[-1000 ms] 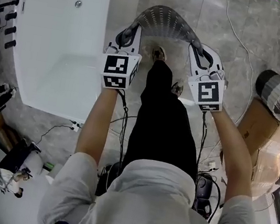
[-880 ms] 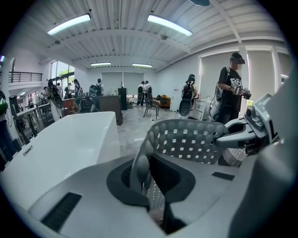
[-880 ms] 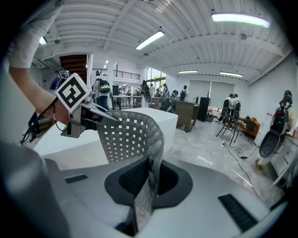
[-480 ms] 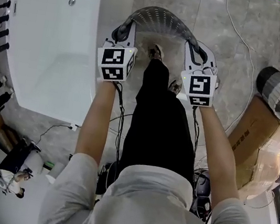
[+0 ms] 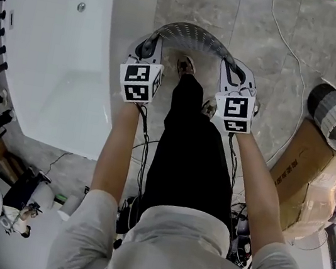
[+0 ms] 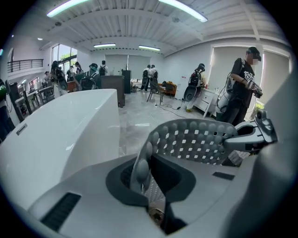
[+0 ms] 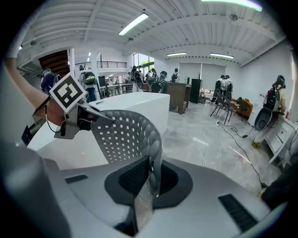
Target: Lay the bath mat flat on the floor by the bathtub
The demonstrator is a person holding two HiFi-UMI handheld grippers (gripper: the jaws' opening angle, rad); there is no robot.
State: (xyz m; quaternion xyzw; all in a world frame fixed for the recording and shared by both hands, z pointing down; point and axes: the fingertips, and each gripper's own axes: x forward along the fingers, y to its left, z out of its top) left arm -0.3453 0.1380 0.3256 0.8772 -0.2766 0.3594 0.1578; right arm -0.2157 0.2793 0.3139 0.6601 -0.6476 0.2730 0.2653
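Overhead, head view: grey perforated bath mat [image 5: 188, 33] arches betw. left gripper [image 5: 148, 47] and right gripper [image 5: 232, 71]. It's held up off the floor [image 5: 282, 60], just right of the bathtub [image 5: 60, 55] and over the person's shoe [image 5: 189, 66].

Left gripper view: jaws pressed together on the mat's edge, w/ the mat curving off to the right.

Right gripper view: jaws likewise pinching the opposite edge, w/ the mat bending left toward the tub.

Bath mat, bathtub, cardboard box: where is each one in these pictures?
bath mat [image 5: 187, 36], head view, middle of its curved span.
bathtub [image 5: 129, 41], head view, rim nearest the mat.
cardboard box [image 5: 306, 165], head view, its top face.
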